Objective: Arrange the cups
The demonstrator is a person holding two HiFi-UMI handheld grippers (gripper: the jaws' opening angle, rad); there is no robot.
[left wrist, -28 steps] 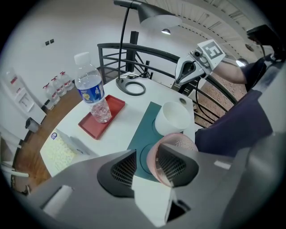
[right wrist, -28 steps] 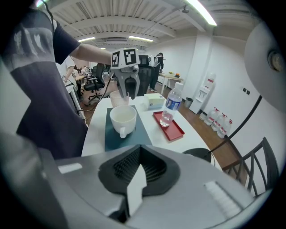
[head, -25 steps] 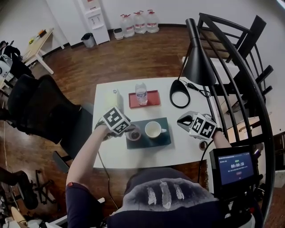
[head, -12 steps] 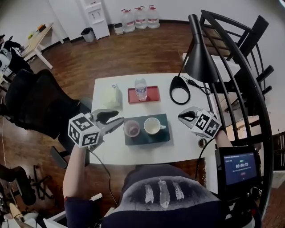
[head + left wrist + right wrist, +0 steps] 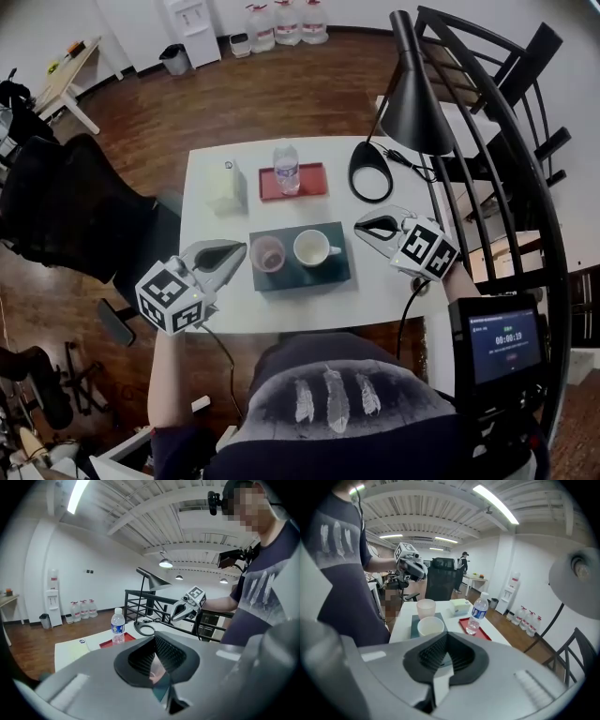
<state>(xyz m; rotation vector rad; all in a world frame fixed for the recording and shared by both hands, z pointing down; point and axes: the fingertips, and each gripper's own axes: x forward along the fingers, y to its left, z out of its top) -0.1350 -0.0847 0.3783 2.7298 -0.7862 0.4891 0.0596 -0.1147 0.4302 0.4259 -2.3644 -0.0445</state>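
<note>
Head view: left gripper (image 5: 232, 254), jaws just closed empty, has backed from the pink cup (image 5: 267, 253) to the table's (image 5: 309, 309) 9 o'clock edge; right gripper (image 5: 362, 228) pinched together, empty.

floor (image 5: 234, 103): dark wood | walls (image 5: 98, 569): white | furniture: white table (image 5: 281, 311), black office chair (image 5: 66, 216), black lamp (image 5: 412, 103)
</note>
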